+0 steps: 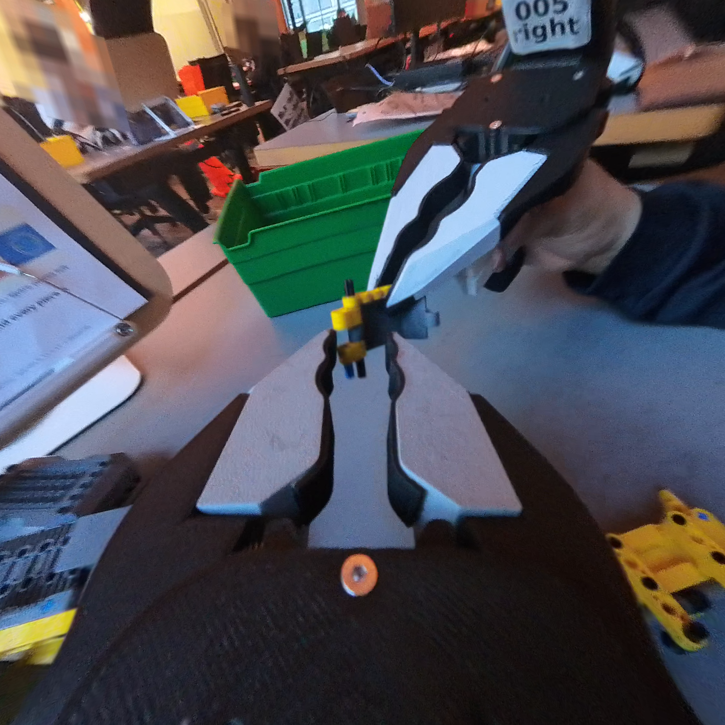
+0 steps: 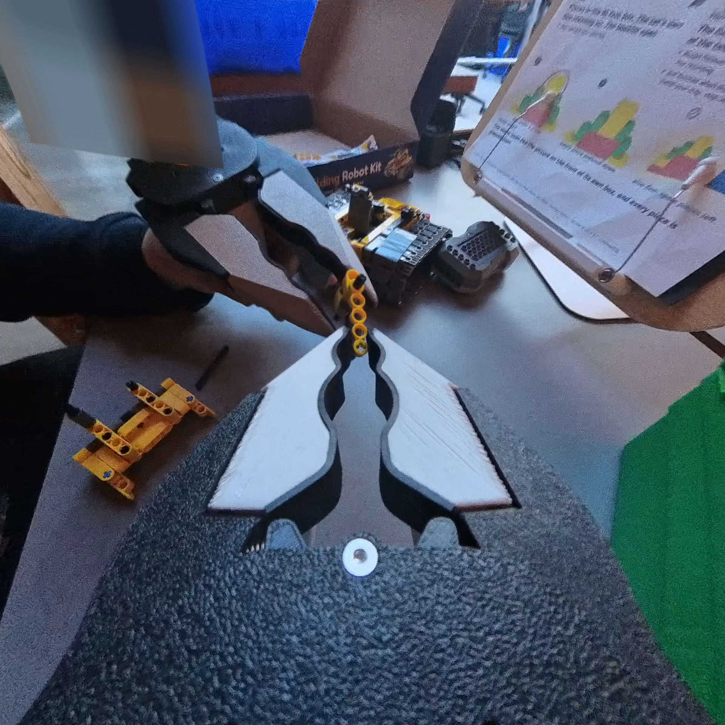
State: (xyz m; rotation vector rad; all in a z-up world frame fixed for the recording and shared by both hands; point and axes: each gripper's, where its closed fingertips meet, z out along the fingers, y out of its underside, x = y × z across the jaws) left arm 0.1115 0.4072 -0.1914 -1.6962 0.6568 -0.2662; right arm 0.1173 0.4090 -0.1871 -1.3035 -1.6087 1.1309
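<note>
Yellow beam piece [image 2: 355, 314] with black pins held above table [image 2: 490, 353], pinched between both tools: left hand-held gripper [image 1: 359, 345] clenched on one end, right hand-held gripper [image 2: 359, 345] clenched on other. Green bin [image 1: 306, 235] behind; yellow frame assembly [image 2: 133, 431] on table nearby.

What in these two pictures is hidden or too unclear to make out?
- Left wrist view: where the small yellow-and-black piece is gripped is blurred and partly covered by the right tool.
- Left wrist view: the yellow frame is cut off by the right edge.
- Right wrist view: the green bin is cut off by the right edge.
- Right wrist view: the left tool hides part of the tracked model.
</note>
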